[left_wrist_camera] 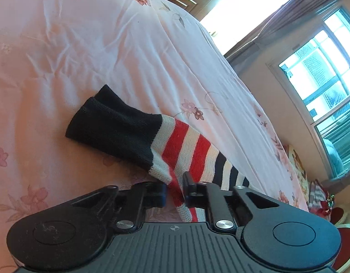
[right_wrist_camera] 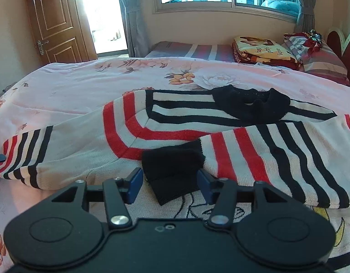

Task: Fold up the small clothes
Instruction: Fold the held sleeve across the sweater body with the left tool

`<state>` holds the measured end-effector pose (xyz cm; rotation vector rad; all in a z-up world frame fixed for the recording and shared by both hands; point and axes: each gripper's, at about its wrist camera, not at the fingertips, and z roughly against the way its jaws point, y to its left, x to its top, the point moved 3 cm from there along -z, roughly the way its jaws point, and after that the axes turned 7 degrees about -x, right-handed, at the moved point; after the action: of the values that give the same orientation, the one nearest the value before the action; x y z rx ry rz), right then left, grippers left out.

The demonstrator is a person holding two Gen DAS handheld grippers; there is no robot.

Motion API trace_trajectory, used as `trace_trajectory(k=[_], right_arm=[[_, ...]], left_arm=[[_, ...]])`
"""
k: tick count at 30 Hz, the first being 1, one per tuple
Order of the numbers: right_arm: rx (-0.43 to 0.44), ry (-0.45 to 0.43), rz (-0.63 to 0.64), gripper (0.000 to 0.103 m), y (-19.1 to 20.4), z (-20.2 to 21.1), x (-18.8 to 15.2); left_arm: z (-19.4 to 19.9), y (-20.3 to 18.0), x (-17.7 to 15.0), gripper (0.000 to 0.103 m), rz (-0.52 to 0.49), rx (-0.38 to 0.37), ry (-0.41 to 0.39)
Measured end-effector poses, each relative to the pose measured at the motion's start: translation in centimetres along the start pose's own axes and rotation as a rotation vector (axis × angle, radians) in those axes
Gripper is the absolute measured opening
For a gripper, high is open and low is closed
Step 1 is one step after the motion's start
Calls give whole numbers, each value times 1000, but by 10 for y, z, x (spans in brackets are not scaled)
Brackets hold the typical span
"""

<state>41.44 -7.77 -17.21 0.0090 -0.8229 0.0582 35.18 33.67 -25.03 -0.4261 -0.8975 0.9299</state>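
Garment: a small knitted sweater (right_wrist_camera: 175, 134) striped in white, red and black, with black collar and cuffs, lies on a pink floral bedspread (right_wrist_camera: 83, 91).
Done so far: one sleeve (right_wrist_camera: 254, 150) is folded across the body, its black cuff (right_wrist_camera: 172, 166) near the middle.
Left to do: the other sleeve (left_wrist_camera: 175, 145) (stretched outward over the bed) and the body look unfolded.
Left gripper (left_wrist_camera: 173, 193): low over the bed, jaws pinching that sleeve's striped knit.
Right gripper (right_wrist_camera: 170, 186): level, jaws apart either side of the folded cuff, holding nothing.
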Motion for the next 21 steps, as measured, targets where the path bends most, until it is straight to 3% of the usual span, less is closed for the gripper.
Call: trace_trajectory(k=[2, 4, 7, 9, 11, 15, 18, 21], right_arm=[[-18, -7, -1, 52, -2, -2, 2], [-43, -18, -8, 52, -6, -5, 4], [-80, -6, -27, 54, -15, -17, 0], [-97, -6, 33, 57, -11, -24, -4], [-81, 2, 36, 59, -12, -23, -1], [-26, -26, -117, 56, -43, -3, 6], [-43, -50, -180, 57, -75, 16, 4], [-94, -52, -207, 57, -111, 29, -4]], left_arm=[[2, -6, 3, 9, -8, -18, -15], [10, -23, 7, 9, -82, -53, -29], [12, -66, 7, 9, -216, -125, -25], [12, -103, 0, 9, -304, -193, -13], [10, -143, -14, 9, -398, -267, 15], [-1, -224, -70, 9, -559, -430, 137], [-13, -276, -129, 9, -644, -524, 268], [-30, -309, -196, 9, -743, -540, 401]])
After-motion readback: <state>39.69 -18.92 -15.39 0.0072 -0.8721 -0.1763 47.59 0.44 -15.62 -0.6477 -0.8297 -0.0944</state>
